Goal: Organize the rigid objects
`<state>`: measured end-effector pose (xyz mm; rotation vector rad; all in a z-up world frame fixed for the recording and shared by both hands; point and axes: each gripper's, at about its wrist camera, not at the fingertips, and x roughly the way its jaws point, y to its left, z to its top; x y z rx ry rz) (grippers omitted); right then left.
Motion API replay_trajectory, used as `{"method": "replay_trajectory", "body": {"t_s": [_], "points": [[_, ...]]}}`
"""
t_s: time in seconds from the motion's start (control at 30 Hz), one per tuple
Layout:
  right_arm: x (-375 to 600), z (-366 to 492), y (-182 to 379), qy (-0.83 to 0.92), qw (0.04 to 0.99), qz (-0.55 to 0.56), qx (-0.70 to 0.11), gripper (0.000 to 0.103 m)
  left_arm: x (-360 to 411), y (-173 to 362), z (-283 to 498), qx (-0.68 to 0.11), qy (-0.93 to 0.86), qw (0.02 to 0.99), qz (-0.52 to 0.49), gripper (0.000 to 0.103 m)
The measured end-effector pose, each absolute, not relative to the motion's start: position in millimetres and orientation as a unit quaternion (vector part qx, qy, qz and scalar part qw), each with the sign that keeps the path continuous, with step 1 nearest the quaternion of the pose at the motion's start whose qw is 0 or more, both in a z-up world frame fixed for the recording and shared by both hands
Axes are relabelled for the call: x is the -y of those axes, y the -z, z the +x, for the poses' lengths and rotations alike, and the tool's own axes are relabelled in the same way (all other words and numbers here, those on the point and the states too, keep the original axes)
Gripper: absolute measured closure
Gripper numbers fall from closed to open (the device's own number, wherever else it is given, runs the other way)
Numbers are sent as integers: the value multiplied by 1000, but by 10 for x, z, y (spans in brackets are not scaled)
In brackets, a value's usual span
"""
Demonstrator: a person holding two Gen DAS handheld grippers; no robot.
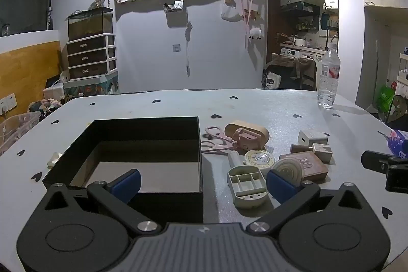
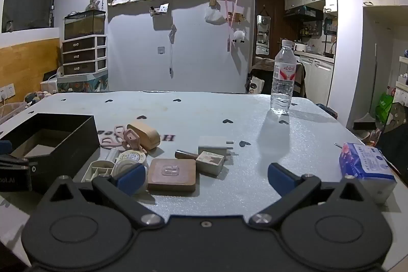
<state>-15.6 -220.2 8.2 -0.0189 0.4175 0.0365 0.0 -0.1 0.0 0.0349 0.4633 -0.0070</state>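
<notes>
The left tongs [image 1: 204, 181] stand spread as wide as they go, blue pads apart and holding nothing, poised over the near right corner of the open black rectangular box [image 1: 142, 144], which sits empty on the pale grey heart-printed tabletop [image 1: 255, 103]. The right tongs [image 2: 206, 177] gape just as wide, also empty.

Just right of the box lies the clutter: a cream compartmented plastic tray [image 1: 247, 185], a round white tape roll [image 1: 260, 158], a brown square wooden block [image 2: 173, 173] (a clear hook stuck on its top), pink scissors [image 1: 216, 140] touching a tan oval wooden case [image 1: 251, 131], and a white charger plug [image 2: 213, 143] beyond the block.

Farther right of the box, well apart, stands an upright clear plastic water bottle [image 2: 283, 78]; a blue tissue pack [image 2: 366, 165] lies near the tabletop's right edge.
</notes>
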Motion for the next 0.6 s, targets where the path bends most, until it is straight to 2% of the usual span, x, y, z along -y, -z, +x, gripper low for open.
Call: {"method": "replay_trajectory", "body": {"t_s": [0.6], "points": [[2202, -168, -78, -18, 978, -10, -207, 0, 0, 0, 0, -229, 4, 973, 16, 0]]}}
